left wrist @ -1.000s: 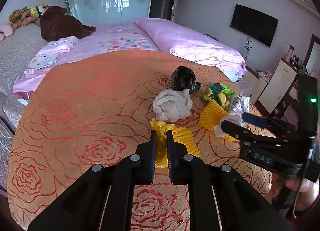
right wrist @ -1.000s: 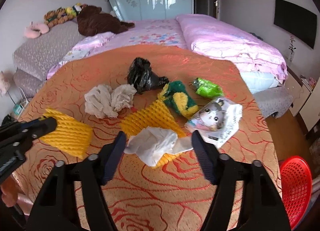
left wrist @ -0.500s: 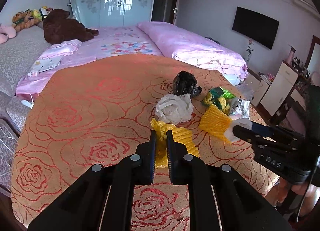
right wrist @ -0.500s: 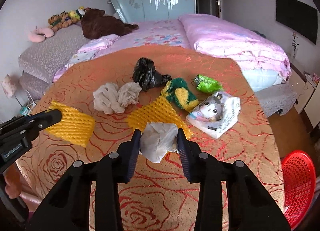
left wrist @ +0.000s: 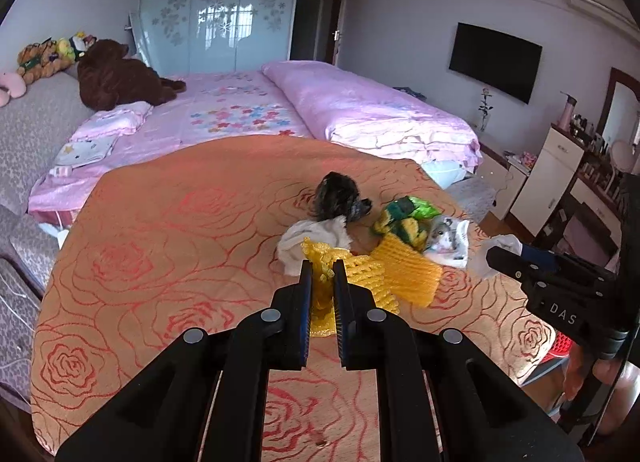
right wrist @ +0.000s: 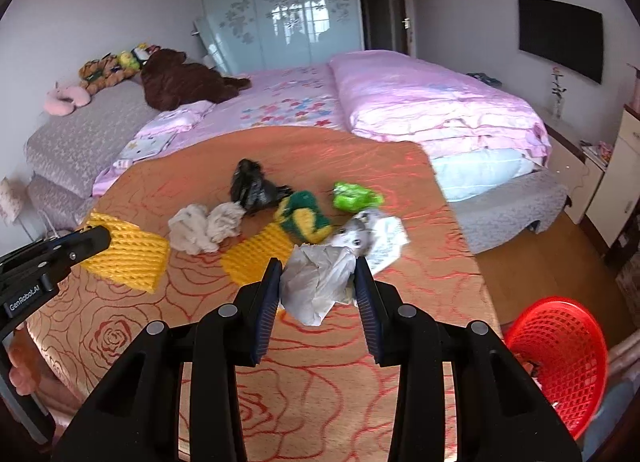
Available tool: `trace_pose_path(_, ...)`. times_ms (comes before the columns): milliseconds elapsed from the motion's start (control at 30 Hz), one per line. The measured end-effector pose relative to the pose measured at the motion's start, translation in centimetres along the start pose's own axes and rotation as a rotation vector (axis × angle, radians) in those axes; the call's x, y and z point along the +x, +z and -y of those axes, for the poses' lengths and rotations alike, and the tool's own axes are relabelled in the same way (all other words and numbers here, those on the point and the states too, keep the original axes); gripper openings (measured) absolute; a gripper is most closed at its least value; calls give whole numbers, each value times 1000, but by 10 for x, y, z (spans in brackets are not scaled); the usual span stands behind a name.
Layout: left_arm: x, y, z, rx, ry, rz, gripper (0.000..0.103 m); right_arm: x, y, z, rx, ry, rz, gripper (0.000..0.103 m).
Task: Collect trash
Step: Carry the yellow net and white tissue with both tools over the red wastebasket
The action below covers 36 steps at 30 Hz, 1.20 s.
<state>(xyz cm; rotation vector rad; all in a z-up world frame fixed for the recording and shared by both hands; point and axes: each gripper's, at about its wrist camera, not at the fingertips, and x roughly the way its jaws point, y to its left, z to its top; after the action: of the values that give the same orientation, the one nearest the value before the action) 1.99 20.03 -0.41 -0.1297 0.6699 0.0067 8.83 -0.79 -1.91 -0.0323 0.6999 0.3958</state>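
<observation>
The right gripper (right wrist: 316, 282) pinches crumpled white paper (right wrist: 318, 282) — the red basket (right wrist: 560, 362) lies low to its right, nearer than to the left gripper (left wrist: 322, 282) — itself clamped on yellow foam netting (left wrist: 320, 274).

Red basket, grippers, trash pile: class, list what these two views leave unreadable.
- Red basket: right wrist view, lower part cut by the lens rim; contents unclear.
- Yellow foam net: left wrist view, left gripper fingers cover the pinched part.
- Cat-print packet: right wrist view, crumpled white bag in right gripper overlaps it.

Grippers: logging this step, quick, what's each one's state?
Left gripper: shut on yellow net.
Right gripper: shut on white wad.
</observation>
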Motion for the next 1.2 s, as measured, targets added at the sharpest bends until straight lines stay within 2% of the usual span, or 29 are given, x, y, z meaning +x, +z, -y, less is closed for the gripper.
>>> trace_pose_path(533,12,14,48,62,-67,9,10,-28,-2,55,88,-95,32,36)
trace_pose_path(1200,27,16,105,127,-171,-19,10,-60,-16,113,153,-217,52,36)
